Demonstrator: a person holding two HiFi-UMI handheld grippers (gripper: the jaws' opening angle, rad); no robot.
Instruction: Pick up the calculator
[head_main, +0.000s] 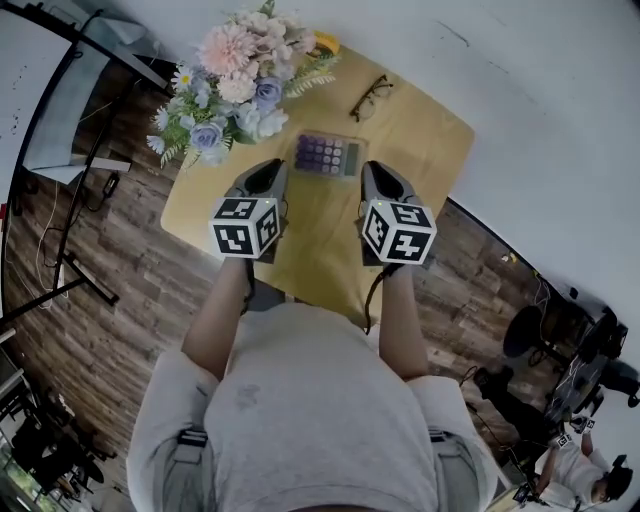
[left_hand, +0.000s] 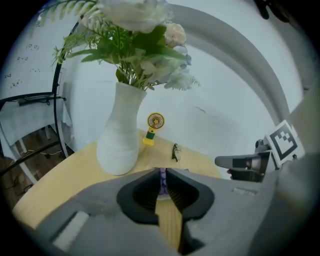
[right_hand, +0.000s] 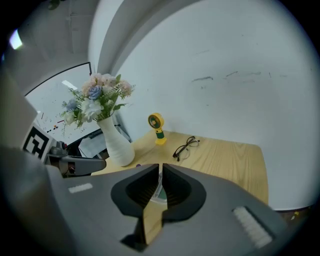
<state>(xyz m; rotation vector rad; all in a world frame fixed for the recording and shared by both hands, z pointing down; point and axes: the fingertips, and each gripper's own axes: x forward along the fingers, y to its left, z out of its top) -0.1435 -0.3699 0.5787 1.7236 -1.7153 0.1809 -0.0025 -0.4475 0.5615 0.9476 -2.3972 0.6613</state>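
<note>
Wood-toned table (head_main: 425, 135), calculator (head_main: 327, 156) lying flat on it near the middle, well clear of the glasses (head_main: 371, 97) and just beside the flowers (head_main: 235, 80). I noted its long axis ran across the head view, side to side, slightly skewed, with the purple keys at the left end and the pale display at the right end. The left gripper (head_main: 270, 166) pointed at the key end and the right gripper (head_main: 372, 168) at the display end, so the calculator sat between the two tips and a little ahead of them. Both grippers were angled down toward the tabletop. In the left gripper view the jaws stood all but together, only a thin slit between them and nothing gripped; a sliver of purple keys showed through that slit. The right gripper view gave the same reading: jaws nearly closed, empty, with a strip of the display end visible through the gap. From the head view I judged the right tip a shade nearer its end than the left, though both were just beside it; I could not tell whether either touched. My judgement was that either gripper would have to part its jaws before it could take the short side.
</note>
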